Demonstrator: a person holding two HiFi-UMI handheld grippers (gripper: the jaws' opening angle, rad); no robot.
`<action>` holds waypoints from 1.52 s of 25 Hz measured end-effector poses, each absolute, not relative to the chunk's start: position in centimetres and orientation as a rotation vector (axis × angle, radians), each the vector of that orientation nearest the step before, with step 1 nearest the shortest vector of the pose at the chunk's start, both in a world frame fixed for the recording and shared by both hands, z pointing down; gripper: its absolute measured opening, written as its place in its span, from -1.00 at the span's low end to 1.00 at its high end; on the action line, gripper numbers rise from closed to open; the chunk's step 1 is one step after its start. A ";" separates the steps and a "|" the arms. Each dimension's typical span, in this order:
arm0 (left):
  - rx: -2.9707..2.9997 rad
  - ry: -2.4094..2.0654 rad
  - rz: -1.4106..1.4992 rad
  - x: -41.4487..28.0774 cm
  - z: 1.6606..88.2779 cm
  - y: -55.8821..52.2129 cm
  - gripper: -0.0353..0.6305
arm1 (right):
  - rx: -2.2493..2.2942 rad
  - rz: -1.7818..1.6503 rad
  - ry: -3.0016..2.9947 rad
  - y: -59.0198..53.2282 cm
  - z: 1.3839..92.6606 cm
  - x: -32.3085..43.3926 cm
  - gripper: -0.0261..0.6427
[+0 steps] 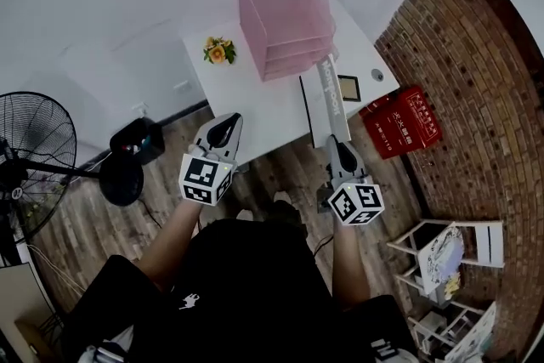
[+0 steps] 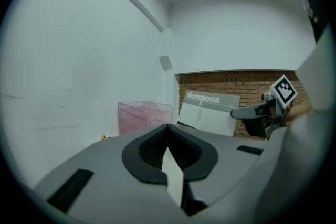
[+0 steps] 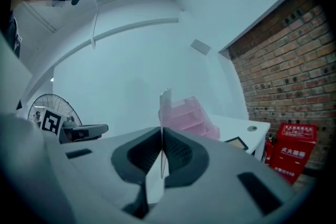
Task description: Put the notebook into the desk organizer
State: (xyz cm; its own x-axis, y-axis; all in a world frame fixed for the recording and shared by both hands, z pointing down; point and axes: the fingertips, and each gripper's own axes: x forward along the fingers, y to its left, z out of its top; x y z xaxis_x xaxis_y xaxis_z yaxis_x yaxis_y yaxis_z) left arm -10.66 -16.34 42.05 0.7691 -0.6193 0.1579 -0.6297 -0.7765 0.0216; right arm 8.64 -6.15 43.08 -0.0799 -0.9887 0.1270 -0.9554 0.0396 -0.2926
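Note:
A grey notebook (image 1: 330, 93) printed NOTEBOOK stands on edge above the table's front right corner, with my right gripper (image 1: 338, 144) shut on its near end. In the right gripper view the notebook (image 3: 165, 113) shows as a thin edge pinched between the pads of the right gripper (image 3: 161, 136). The pink see-through desk organizer (image 1: 289, 21) stands at the back of the white table (image 1: 263, 106), beyond the notebook. My left gripper (image 1: 223, 132) hovers at the table's front left edge, shut and empty. From the left gripper (image 2: 168, 128) I see the notebook (image 2: 207, 110) and the organizer (image 2: 142, 115).
A small bunch of orange flowers (image 1: 218, 51) sits at the table's back left. A dark square frame (image 1: 348, 87) lies to the right of the notebook. A red box (image 1: 404, 121) stands against the brick wall. A black fan (image 1: 34, 149) is on the left, a white rack (image 1: 450, 255) at lower right.

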 end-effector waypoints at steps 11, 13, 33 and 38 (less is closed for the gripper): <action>2.768 -1.103 0.274 -4.0 45.3 -19.6 -0.88 | -1.809 -0.723 2.348 -13.2 48.9 12.7 -0.89; 2.755 -1.122 0.286 -2.7 45.8 -19.8 -0.88 | -1.759 -0.775 2.363 -14.0 49.8 13.6 -0.89; 2.641 -1.280 0.394 3.6 49.4 -21.9 -0.88 | -1.303 -1.232 2.212 -18.4 57.1 18.2 -0.89; 2.621 -1.313 0.415 3.1 49.7 -22.2 -0.88 | -1.213 -1.330 2.102 -19.4 57.8 18.4 -0.89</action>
